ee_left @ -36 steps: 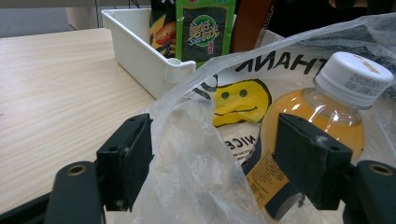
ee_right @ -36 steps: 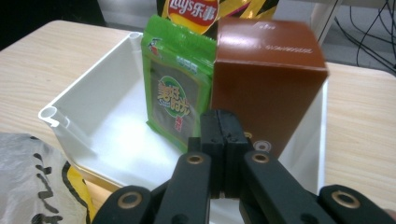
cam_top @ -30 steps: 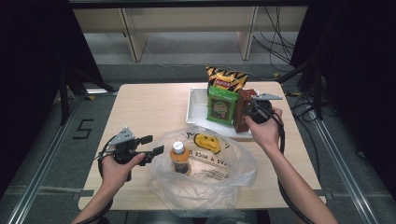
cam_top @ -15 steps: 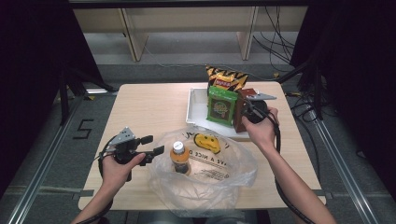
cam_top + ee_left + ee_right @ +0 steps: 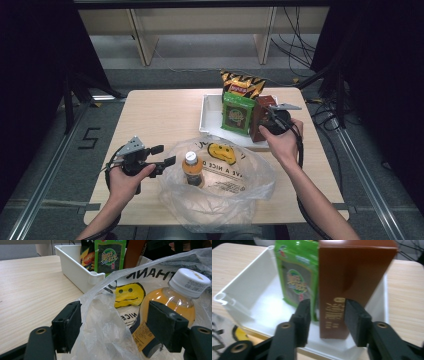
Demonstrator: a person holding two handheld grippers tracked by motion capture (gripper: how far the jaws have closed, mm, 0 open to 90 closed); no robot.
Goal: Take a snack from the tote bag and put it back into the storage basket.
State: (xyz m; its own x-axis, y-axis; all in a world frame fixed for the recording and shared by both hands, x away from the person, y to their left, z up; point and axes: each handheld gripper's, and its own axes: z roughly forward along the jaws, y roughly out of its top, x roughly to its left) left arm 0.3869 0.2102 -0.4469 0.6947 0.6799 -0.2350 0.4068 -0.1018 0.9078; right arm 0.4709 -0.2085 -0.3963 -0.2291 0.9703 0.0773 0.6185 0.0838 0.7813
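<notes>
While our right gripper (image 5: 325, 322) has just been opening around the brown box (image 5: 352, 285), our left gripper (image 5: 113, 327) gapes over the bag's rim (image 5: 100, 312), gripping nothing.

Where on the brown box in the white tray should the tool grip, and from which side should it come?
Grip the brown box across its narrow edge, low on the carton, coming from the tray's near side as the right tool is lined up. It stands upright with flat faces; the green packet leans close beside it.

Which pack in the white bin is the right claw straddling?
The brown box, between the open right claw; green packet stands beside it.
</notes>
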